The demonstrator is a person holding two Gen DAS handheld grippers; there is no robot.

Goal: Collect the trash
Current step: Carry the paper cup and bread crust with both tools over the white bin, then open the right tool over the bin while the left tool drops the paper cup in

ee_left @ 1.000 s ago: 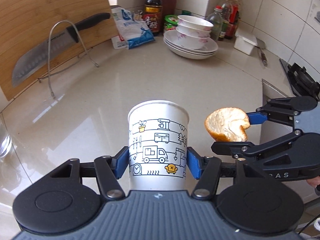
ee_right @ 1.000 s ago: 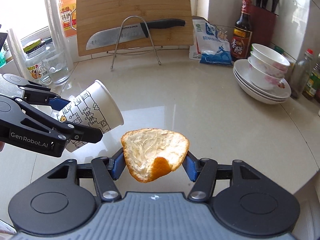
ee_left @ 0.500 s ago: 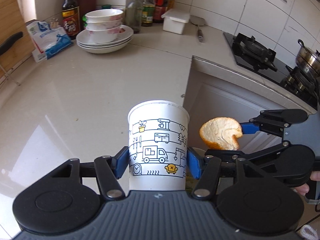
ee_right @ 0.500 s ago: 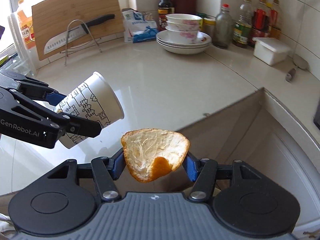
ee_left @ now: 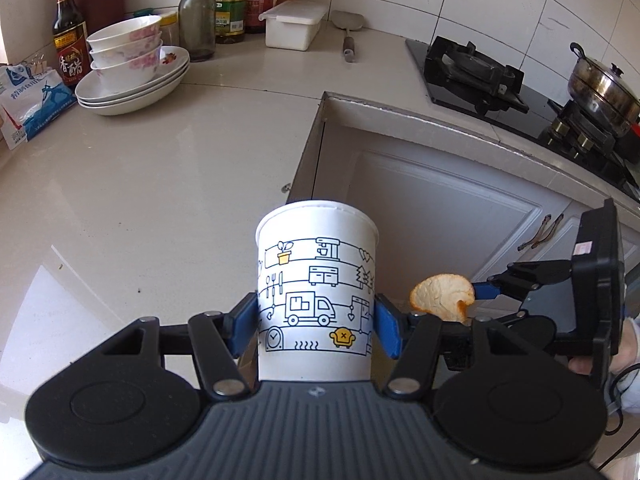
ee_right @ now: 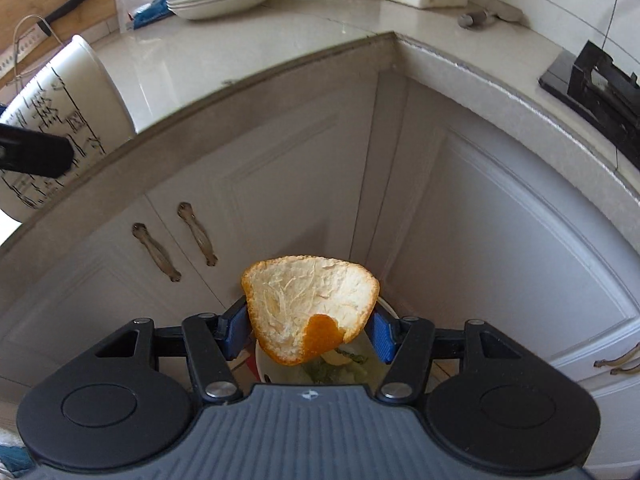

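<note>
The left gripper [ee_left: 316,326] has its blue pads clamped on the lower sides of a paper cup [ee_left: 316,300], fingers about half apart. The cup is white, printed with black line drawings of a truck, a clock and a small yellow armchair, and it sits upright in the grip, above the counter's [ee_left: 160,184] front edge near its inner corner. The right gripper [ee_right: 310,330] pinches an orange peel [ee_right: 310,308] between its pads, pale pith facing the camera, a patch of orange rind at the lower edge. The peel hangs off the counter, before the white cabinet doors [ee_right: 500,248], directly above a bin [ee_right: 340,364] with greenish scraps inside.
</note>
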